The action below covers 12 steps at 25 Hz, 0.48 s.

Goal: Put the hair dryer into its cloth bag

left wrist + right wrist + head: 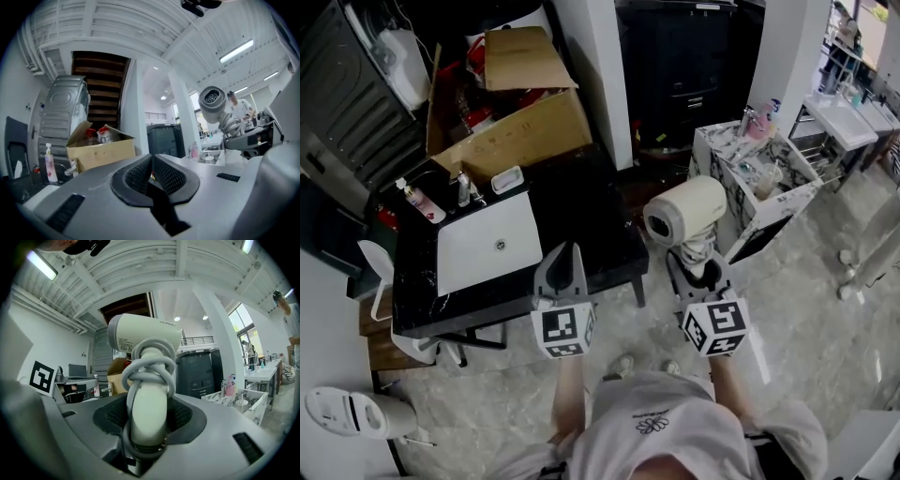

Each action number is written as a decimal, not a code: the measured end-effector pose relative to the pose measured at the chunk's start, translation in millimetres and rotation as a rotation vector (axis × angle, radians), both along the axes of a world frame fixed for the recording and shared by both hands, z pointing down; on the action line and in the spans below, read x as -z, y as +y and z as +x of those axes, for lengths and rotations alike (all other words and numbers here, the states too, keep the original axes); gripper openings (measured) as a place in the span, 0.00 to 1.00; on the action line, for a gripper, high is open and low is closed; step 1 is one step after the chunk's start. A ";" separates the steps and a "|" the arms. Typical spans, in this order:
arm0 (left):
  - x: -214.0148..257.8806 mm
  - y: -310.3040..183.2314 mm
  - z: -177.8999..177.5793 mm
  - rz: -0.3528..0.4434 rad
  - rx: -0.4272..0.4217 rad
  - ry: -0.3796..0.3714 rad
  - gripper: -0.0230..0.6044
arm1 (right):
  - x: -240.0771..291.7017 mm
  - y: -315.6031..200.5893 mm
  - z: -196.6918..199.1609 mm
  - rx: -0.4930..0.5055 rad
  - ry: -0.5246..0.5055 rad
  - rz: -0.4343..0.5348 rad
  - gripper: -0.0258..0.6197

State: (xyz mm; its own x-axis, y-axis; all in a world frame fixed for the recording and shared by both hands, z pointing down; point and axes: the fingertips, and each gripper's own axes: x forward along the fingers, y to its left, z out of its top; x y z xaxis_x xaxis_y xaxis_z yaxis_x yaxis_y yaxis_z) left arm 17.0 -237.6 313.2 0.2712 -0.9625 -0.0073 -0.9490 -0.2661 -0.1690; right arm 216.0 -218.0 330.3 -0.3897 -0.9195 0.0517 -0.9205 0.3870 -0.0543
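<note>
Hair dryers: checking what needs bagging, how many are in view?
1. The hair dryer is held by its handle in the right gripper. The left gripper is shut, empty. The cardboard box could hide more.

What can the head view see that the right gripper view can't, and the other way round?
Only the head view: the white sink set in the black counter, and the person's pale shirt and shoes. Only the right gripper view: the ceiling beams and the printed label on the hair dryer. Both: the hair dryer, its handle clamped in the right claw, and the open cardboard box behind.
</note>
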 end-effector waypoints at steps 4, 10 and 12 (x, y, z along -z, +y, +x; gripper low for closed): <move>-10.5 -21.1 -0.6 -0.075 -0.142 -0.152 0.11 | -0.7 -7.0 -10.4 -0.003 0.011 -0.025 0.35; -46.2 -48.8 -10.1 -0.283 -0.349 -0.360 0.29 | -7.0 -9.0 -34.6 0.001 0.039 -0.063 0.35; -66.7 -53.0 -13.0 -0.360 -0.402 -0.451 0.34 | -15.0 -7.2 -42.5 0.003 0.044 -0.091 0.35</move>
State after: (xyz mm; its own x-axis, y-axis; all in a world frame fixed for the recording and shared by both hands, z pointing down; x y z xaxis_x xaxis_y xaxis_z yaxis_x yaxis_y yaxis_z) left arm 4.0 -290.7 379.8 0.5081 -0.7082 0.4902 -0.6233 -0.6951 -0.3582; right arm 173.5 -225.2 345.3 -0.3883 -0.9089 0.1519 -0.9214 0.3854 -0.0493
